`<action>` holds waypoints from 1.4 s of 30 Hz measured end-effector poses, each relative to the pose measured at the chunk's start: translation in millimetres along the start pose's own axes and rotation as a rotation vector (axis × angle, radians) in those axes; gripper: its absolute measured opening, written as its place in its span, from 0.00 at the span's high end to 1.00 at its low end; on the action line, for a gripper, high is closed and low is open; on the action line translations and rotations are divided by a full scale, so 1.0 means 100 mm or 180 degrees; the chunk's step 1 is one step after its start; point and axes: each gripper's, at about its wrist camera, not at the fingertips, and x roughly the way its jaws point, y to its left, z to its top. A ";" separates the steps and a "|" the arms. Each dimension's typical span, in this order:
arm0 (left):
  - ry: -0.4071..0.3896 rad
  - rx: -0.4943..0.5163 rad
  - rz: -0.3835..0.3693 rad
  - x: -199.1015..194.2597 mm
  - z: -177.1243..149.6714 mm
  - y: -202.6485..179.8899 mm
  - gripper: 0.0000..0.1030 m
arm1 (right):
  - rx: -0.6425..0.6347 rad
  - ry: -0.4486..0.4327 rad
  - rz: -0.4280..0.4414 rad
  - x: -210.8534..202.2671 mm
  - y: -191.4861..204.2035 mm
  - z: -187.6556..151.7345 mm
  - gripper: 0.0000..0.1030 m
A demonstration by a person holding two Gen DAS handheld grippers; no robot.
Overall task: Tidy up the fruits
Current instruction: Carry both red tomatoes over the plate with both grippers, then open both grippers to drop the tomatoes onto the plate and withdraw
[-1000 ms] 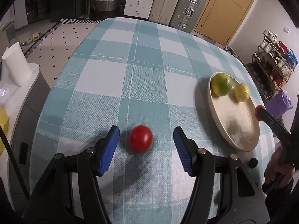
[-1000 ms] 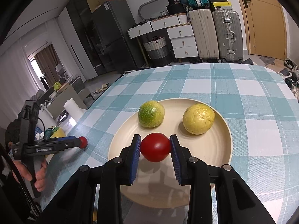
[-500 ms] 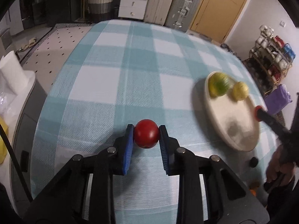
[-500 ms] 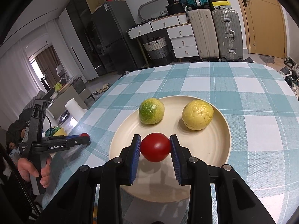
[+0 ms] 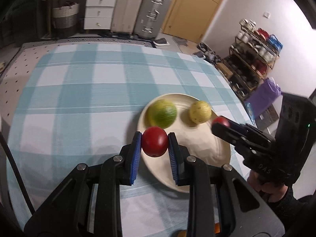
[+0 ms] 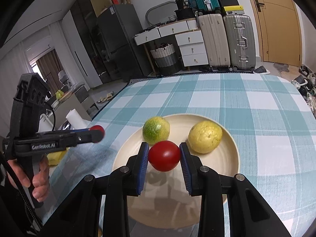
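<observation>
My left gripper [image 5: 154, 138] is shut on a red tomato [image 5: 155, 145] and holds it off the cloth, over the near-left rim of the cream plate [image 5: 199, 144]. On the plate lie a green fruit [image 5: 163, 113] and a yellow fruit [image 5: 200, 112]. My right gripper [image 6: 164, 151] is shut on a second red tomato [image 6: 164, 156] above the plate [image 6: 227, 158], in front of the green fruit [image 6: 156, 127] and the yellow fruit [image 6: 205, 136]. The right wrist view shows the left gripper [image 6: 96, 132] coming in from the left, a hand [image 6: 39, 181] on its grip.
The table carries a teal and white checked cloth [image 5: 88, 90]. Its left edge drops to a side counter with a paper roll [image 6: 76, 118] and a yellow item [image 6: 55, 157]. Beyond the right edge stand a shelf rack [image 5: 254, 59] and a purple bag [image 5: 264, 94].
My left gripper shut on the tomato on the cloth, lifted it and carried it right to the plate's rim. The right gripper kept still with its tomato.
</observation>
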 end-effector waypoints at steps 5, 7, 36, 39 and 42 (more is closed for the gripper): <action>0.0162 0.0064 -0.0089 0.24 0.02 -0.14 0.77 | 0.0017 0.0047 -0.0004 0.13 -0.04 0.08 0.69; 0.0206 0.0073 -0.0119 0.31 0.02 -0.16 0.77 | 0.0024 0.0090 0.0003 0.20 -0.04 0.08 0.69; -0.0010 0.0140 -0.0006 -0.18 -0.12 -0.36 0.54 | 0.0145 -0.0240 -0.0364 -0.63 -0.08 -0.08 0.30; -0.0021 0.0137 0.0034 -0.31 -0.23 -0.41 0.53 | 0.0187 -0.0314 -0.0363 -0.81 -0.07 -0.13 0.27; -0.0043 0.0156 0.0067 -0.43 -0.34 -0.48 0.53 | 0.0181 -0.0343 -0.0365 -0.92 -0.04 -0.18 0.26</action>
